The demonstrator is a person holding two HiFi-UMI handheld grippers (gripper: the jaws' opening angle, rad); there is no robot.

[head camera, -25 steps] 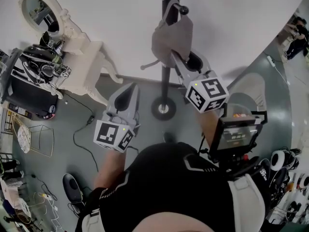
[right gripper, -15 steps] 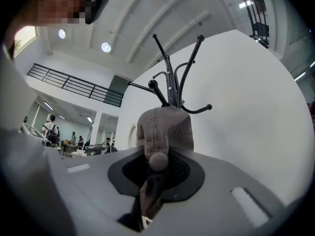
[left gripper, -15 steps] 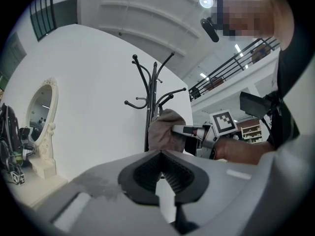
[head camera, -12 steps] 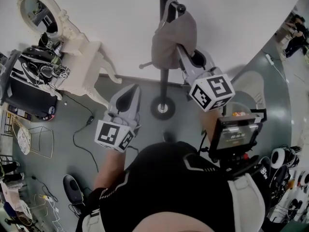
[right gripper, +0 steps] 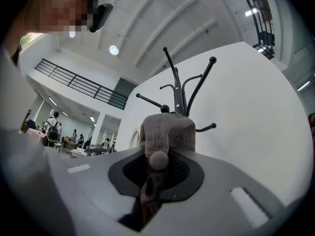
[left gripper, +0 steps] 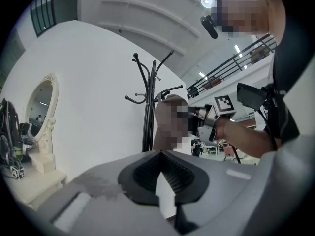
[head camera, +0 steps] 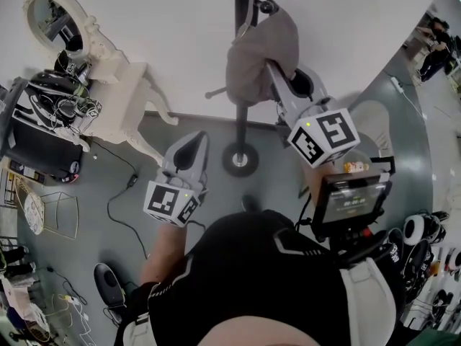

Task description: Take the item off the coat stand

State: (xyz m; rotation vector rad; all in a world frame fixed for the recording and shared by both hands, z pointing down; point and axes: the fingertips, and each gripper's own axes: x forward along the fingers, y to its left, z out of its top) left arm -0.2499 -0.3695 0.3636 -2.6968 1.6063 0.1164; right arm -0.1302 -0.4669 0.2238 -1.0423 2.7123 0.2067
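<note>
A grey-brown cloth cap (head camera: pixel 253 58) hangs on the black coat stand (head camera: pixel 243 117), its top still at a hook. My right gripper (head camera: pixel 274 69) reaches up to the cap's right side and is shut on its fabric. In the right gripper view the cap (right gripper: pixel 167 132) fills the space just past the right gripper (right gripper: pixel 154 170), with a fold pinched between the pads. My left gripper (head camera: pixel 194 140) is held low, left of the stand's base, shut and empty. In the left gripper view, beyond the left gripper (left gripper: pixel 158 162), are the stand (left gripper: pixel 147 113) and the cap (left gripper: pixel 162 132).
The stand's round base (head camera: pixel 240 160) rests on the grey floor by the white wall. A white dressing table with an oval mirror (head camera: pixel 108 74) stands at the left, with helmets (head camera: pixel 54 99) beside it. Cables (head camera: pixel 119 197) trail on the floor.
My right gripper has closed on the cap and shifted a little right and up, tugging the cap with it. The left gripper has hardly moved.
</note>
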